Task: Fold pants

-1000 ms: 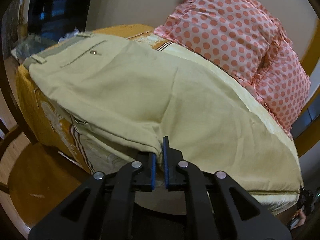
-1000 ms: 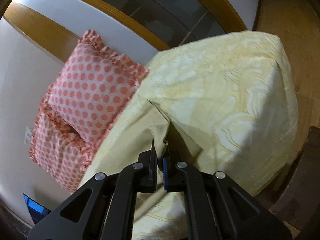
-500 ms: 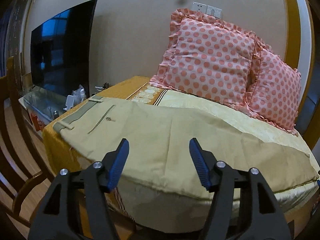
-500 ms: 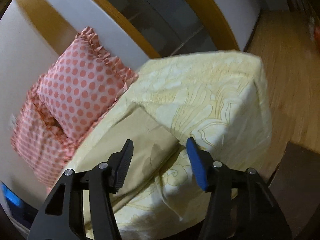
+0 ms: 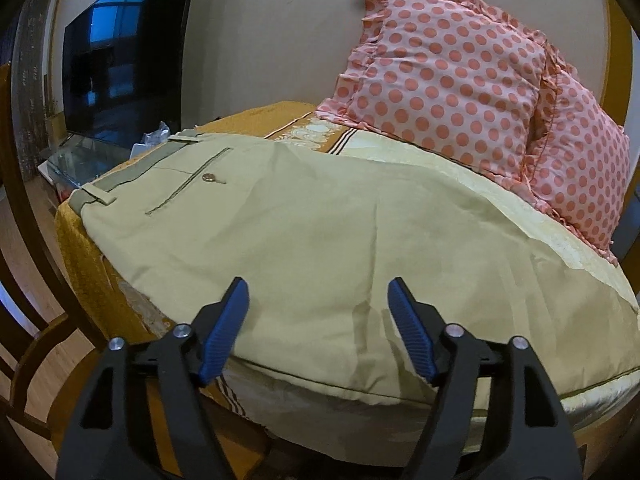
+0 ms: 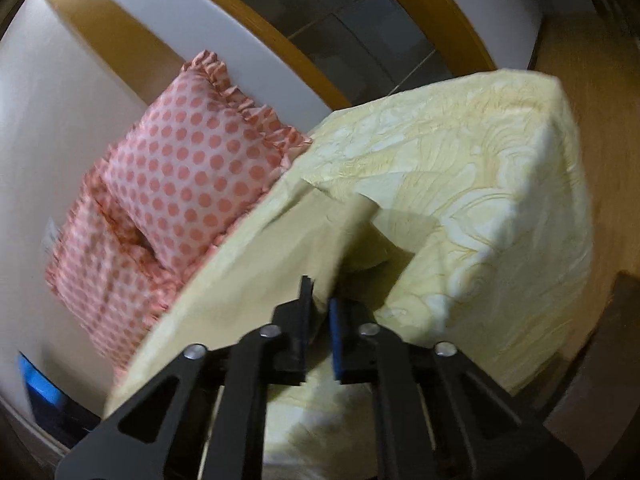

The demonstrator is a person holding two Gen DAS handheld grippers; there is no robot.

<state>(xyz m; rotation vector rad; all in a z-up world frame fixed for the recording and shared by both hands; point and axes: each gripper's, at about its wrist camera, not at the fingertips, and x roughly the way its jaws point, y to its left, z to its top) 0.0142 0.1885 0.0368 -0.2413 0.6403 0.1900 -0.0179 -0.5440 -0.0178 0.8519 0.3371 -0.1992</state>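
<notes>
Khaki pants point(image 5: 320, 236) lie flat on the bed, folded lengthwise, waistband and back pocket at the left. My left gripper point(image 5: 318, 312) is open and empty, its blue pads just above the pants' near edge at mid-leg. In the right wrist view my right gripper point(image 6: 320, 312) is shut on the pants' leg end point(image 6: 256, 280), which lifts off the pale yellow bedspread point(image 6: 480, 208).
Two pink polka-dot pillows point(image 5: 448, 76) lean on the wall behind the bed; they also show in the right wrist view point(image 6: 192, 176). A dark TV point(image 5: 120, 60) on a glass stand is at the left. A wooden chair point(image 5: 24, 320) stands by the bed's near left.
Both grippers let go of the pants and opened. My left gripper stays open above the pants. My right gripper has shut again on the leg end and lifts it.
</notes>
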